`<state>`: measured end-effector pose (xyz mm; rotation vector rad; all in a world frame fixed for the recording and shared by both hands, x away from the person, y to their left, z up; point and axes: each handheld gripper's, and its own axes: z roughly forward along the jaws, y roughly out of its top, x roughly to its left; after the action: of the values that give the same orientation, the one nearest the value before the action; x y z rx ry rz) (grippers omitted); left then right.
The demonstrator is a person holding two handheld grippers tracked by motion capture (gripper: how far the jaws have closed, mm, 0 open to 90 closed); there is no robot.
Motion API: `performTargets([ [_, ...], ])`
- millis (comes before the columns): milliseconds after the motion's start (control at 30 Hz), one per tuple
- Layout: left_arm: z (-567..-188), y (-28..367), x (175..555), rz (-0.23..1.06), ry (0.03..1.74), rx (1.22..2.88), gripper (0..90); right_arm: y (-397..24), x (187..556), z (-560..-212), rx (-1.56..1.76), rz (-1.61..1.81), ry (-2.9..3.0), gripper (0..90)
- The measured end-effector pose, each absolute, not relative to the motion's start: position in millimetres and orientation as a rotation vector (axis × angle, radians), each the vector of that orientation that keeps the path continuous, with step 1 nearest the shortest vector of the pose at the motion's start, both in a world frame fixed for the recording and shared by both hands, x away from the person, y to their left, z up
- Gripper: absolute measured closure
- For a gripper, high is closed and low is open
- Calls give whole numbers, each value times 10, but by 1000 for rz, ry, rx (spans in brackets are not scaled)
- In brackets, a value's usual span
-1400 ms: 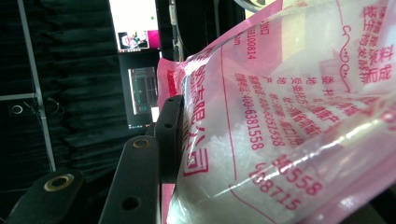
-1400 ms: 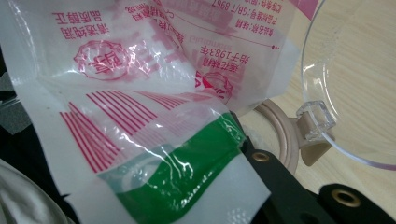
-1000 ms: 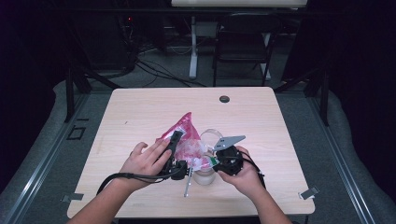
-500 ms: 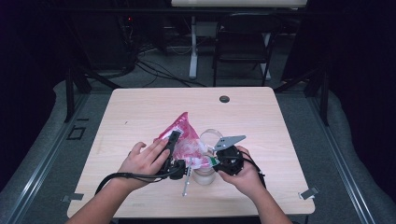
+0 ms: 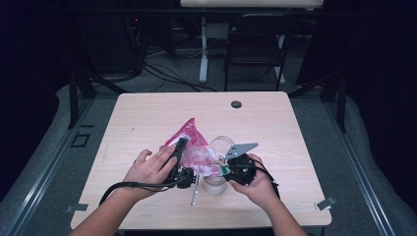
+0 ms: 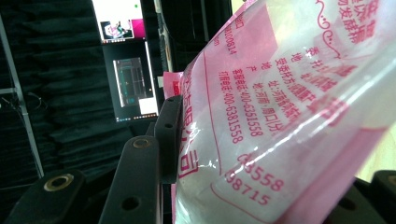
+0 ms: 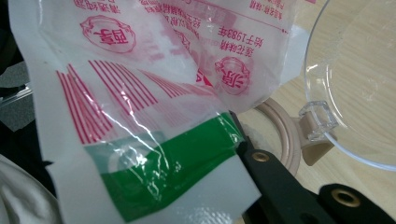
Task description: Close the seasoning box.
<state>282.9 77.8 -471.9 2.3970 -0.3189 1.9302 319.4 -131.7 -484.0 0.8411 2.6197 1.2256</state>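
The worktop (image 5: pixel 147 113) is pale wood, bare across its far half apart from a small dark round disc (image 5: pixel 236 104) near the far edge; behind it stands a dark folding chair (image 5: pixel 255 49) on the grey floor. Near the middle of the worktop's near half a pink and white printed plastic bag (image 5: pixel 194 147) is held up between the two hands, its far corner pointing away to the left; in the left gripper view its red print runs close across the frame (image 6: pixel 280 116); in the right gripper view its white corner with a green band (image 7: pixel 154 163) lies over the jaws. Just right of the bag a clear round lid (image 5: pixel 221 145) stands tilted on its hinge above a clear jar (image 5: pixel 215 184), which sits on the worktop between the hands; the lid's rim and hinge tab show close up in the right gripper view (image 7: pixel 355 93). The left hand-held gripper (image 5: pixel 178 152) is part-way closed, its jaws pressing the bag's bulging body from both sides; the right hand-held gripper (image 5: pixel 227 169) is clamped tight on the bag's green-banded corner. A slim pale stick (image 5: pixel 194 189) lies on the worktop just left of the jar, pointing near.
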Motion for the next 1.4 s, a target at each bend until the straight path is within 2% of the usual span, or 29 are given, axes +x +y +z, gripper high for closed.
performTargets([
  [833, -4764, 819, 2866, 1895, -242, 2419, 647, -1322, 3186, -4823, 836, 1234, 2608, 900],
  [1067, -4807, 817, 2876, 1872, -241, 2427, 650, -1331, 3182, -4801, 831, 1245, 2601, 900],
  [1400, -4848, 839, 2878, 1800, -151, 2474, 657, -1360, 3182, -4770, 841, 1283, 2577, 900],
])
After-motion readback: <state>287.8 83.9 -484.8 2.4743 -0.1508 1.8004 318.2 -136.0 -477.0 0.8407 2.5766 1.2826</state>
